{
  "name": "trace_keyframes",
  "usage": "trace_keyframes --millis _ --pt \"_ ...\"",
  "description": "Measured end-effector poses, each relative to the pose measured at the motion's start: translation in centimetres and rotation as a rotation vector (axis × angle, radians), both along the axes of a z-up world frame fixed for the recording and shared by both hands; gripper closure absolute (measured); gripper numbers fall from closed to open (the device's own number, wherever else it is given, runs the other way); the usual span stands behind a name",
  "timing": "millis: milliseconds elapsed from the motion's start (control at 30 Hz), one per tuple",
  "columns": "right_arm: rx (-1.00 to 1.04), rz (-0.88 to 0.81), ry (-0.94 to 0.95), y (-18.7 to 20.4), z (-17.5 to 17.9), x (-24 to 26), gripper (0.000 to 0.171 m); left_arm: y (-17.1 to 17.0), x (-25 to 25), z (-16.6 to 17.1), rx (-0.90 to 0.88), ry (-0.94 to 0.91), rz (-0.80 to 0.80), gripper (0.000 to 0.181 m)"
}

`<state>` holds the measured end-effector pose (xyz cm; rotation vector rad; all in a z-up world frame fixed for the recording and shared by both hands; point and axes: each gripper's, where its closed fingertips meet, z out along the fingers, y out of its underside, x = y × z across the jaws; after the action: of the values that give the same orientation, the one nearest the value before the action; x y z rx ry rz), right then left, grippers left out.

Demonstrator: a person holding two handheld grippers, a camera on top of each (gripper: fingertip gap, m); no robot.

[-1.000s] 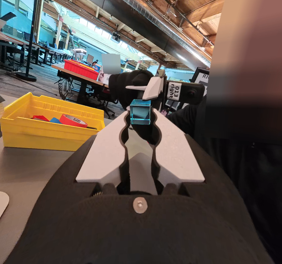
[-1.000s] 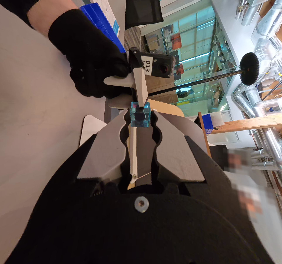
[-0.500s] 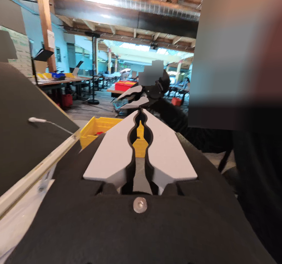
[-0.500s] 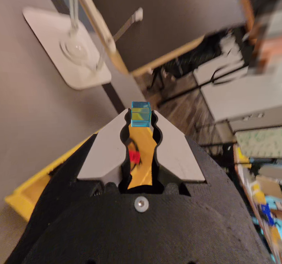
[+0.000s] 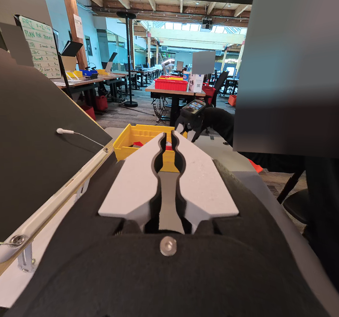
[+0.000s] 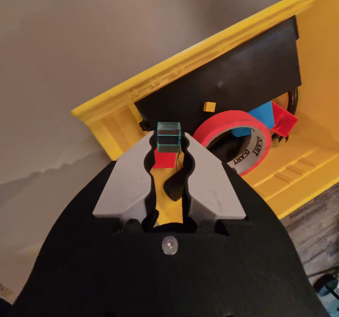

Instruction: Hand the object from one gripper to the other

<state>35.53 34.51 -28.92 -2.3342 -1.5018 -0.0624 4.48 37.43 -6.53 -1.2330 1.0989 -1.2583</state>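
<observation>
My right gripper point(image 6: 169, 136) is shut on a small clear cyan cube point(image 6: 168, 137), pinched at the fingertips. It holds the cube just above the near corner of a yellow bin point(image 6: 183, 60). My left gripper point(image 5: 169, 133) has its jaws almost touching, with nothing between them. It points toward the same yellow bin point(image 5: 126, 143) from farther back. In the left wrist view the right gripper point(image 5: 187, 130), held by a black-gloved hand point(image 5: 218, 119), tilts down over the bin's far right side. The cube is not visible in that view.
The bin holds a red tape roll point(image 6: 256, 124), a blue block point(image 6: 262, 115), a clear red block point(image 6: 284, 122), a red square piece point(image 6: 163, 159), a tiny yellow cube point(image 6: 209, 106) and a black sheet point(image 6: 238, 73). A black board point(image 5: 36, 124) leans at the left on the grey table point(image 5: 229, 157). Across from one pair of fingers to the other is roughly 40 cm.
The left gripper let go of the cube, shut empty and drew back. The right gripper kept the cube and swung down over the yellow bin.
</observation>
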Motion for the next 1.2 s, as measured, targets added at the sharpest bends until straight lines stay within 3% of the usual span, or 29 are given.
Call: trace_keyframes --millis 133,233,300,733,867,1000,1200 --pt "-0.046 -0.019 -0.014 0.0 -1.5 0.1 0.147 0.0 0.9 -1.0 0.014 0.046 0.013 0.177" --pt "-0.025 -0.029 -0.042 0.5 -1.7 0.2 0.129 0.1 1.8 -2.2 0.027 0.105 0.023 0.174" --pt "0.003 -0.034 -0.076 0.8 -1.4 0.3 0.128 0.2 2.3 -2.9 0.030 0.130 0.029 0.173" --pt "0.237 -0.217 -0.151 3.5 4.4 2.5 0.132 1.0 2.5 -3.9 0.082 0.208 0.101 0.171" --pt "0.481 -0.307 -0.131 5.5 9.1 2.6 0.130 2.5 2.3 -4.2 0.101 0.230 0.194 0.161" --pt "0.697 -0.251 -0.014 6.2 14.8 -1.7 0.124 4.2 3.1 -4.7 0.215 0.250 0.350 0.130" --pt "0.899 -0.059 0.238 6.3 20.1 -13.1 0.132 2.8 4.7 -5.8 0.330 0.350 0.342 0.136"
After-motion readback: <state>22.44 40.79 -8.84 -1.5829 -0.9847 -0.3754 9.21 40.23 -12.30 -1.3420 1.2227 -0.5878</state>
